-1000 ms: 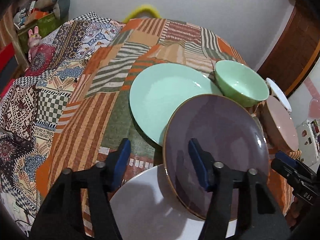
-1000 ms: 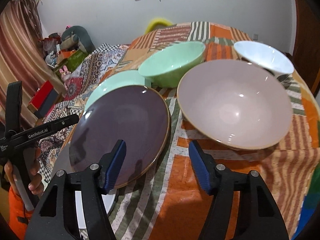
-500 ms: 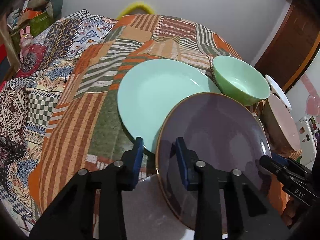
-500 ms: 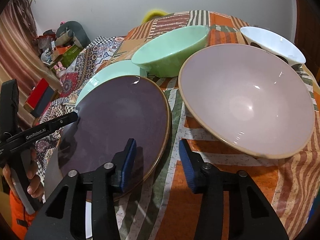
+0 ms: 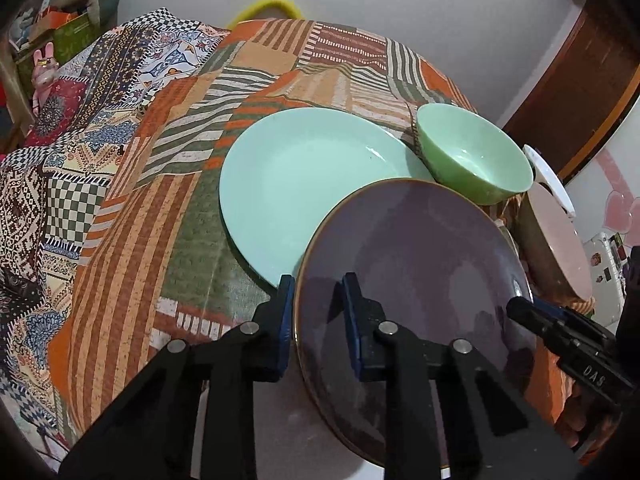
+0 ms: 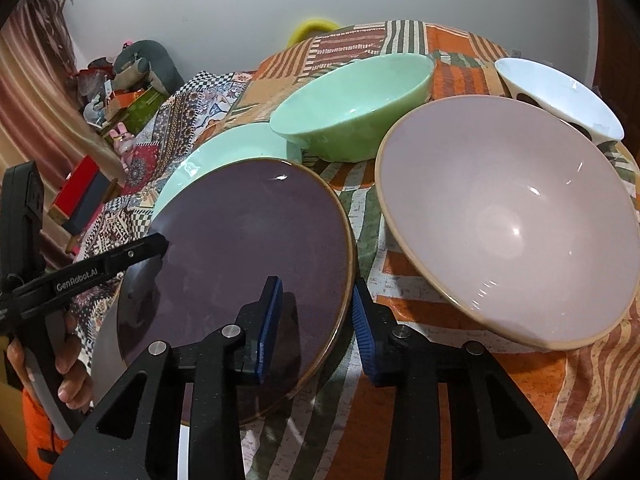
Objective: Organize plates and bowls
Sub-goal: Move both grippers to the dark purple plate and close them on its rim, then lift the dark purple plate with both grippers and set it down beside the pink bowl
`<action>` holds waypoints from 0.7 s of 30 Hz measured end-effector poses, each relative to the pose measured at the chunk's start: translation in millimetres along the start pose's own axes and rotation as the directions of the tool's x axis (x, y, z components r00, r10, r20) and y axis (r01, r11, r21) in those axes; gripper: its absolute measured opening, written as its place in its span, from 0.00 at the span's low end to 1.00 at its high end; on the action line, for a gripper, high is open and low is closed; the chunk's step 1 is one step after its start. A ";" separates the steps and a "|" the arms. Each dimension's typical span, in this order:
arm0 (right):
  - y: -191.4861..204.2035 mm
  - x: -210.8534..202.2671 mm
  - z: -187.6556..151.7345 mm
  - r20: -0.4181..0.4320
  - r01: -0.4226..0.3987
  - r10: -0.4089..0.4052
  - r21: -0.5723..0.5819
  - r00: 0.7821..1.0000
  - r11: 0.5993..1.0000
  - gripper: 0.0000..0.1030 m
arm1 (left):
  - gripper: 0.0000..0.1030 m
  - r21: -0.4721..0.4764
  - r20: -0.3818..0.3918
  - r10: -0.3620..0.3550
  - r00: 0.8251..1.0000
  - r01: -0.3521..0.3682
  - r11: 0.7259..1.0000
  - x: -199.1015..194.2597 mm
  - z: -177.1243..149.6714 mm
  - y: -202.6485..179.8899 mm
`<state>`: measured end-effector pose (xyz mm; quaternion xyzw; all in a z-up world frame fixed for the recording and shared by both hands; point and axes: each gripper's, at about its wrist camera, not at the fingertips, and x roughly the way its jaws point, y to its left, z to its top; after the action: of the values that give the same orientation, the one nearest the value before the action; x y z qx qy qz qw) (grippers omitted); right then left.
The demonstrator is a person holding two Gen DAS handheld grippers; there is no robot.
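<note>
Purple plate [image 5: 416, 276], gold-rimmed, tilted with its far edge lapping over the mint plate [image 5: 304, 176] and its near part above a white plate [image 5: 280, 420] on the bench [image 5: 132, 280] under a patchwork cloth. Left tool [image 5: 316, 312] astride the purple plate's left rim, one blue pad outside, one on the face; jaws just closing, narrow, grip on the rim not certain. Right tool [image 6: 316, 316] astride the same plate's right rim, likewise just closing, a sliver of gap visible at the outer pad. Beyond the purple plate: mint bowl [image 6: 352, 108], touching the mint plate. Right of the purple plate: large pale pink bowl [image 6: 508, 236], tilted; behind that, white bowl [image 6: 560, 100]. Hand [image 6: 68, 364] on the left tool's grip.
</note>
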<state>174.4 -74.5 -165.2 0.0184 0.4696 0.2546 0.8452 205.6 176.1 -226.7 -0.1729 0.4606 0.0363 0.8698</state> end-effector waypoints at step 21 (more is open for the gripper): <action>5.2 -47.3 -2.6 0.068 -0.024 0.025 -0.017 0.997 1.000 0.31 | 0.22 0.025 0.090 0.016 0.996 -0.019 1.000 -72.6 -18.6 -37.0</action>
<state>149.8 -91.8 -128.1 0.0261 0.4380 0.2680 0.8577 157.5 142.1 -167.3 -0.1556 0.4230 0.0457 0.8915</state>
